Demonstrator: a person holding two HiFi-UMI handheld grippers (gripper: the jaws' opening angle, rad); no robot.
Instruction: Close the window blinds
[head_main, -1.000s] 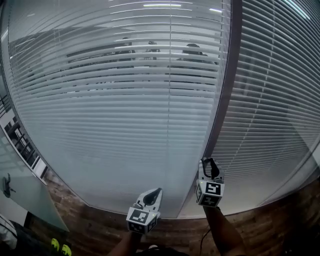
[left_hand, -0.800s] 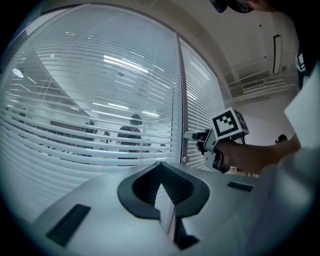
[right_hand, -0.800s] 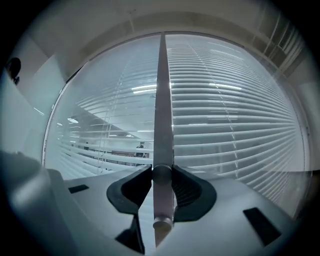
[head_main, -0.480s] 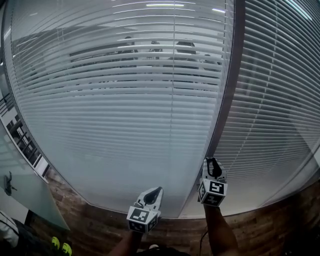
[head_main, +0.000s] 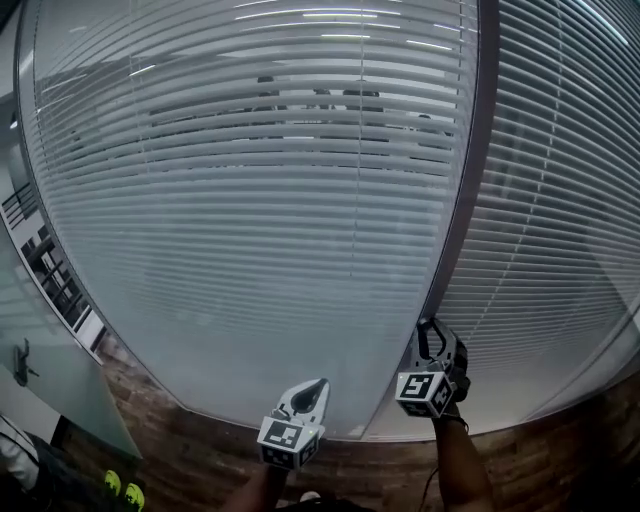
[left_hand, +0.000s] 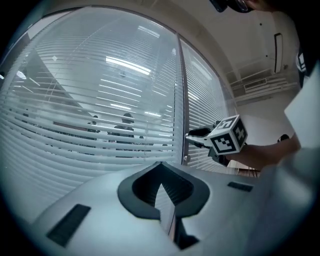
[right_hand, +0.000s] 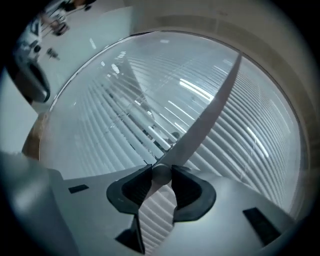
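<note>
The right claw is in at the foot of the dark mullion, and its own view settles the matter: the two black pads are closed on a small round grey knob that sits on that post, touching it on both sides. That looks like the tilt control, so the working step is under way. The left claw hangs lower and to the left, short of the glass, jaws drawn together with nothing between them.

And the blinds? Partly there, on this evidence. The lower half of the wide left panel reads as an unbroken pale sheet, but up top there are dark gaps between the slats, and figures show through from the room beyond. The neighbouring panel, right of the mullion, looks more evenly shut. So the job is not finished. The upper slats need to tip flat, and that likely means more turning at the knob.

Now the views trade secrets. The head view shows how both panels stand and where each claw is, but the knob is lost behind the right claw. The right gripper view gives the grip itself and little else. The left gripper view catches the right claw side-on, reaching to the post, with a small round fitting just below its tips. Whether that is the same knob cannot be told.
</note>
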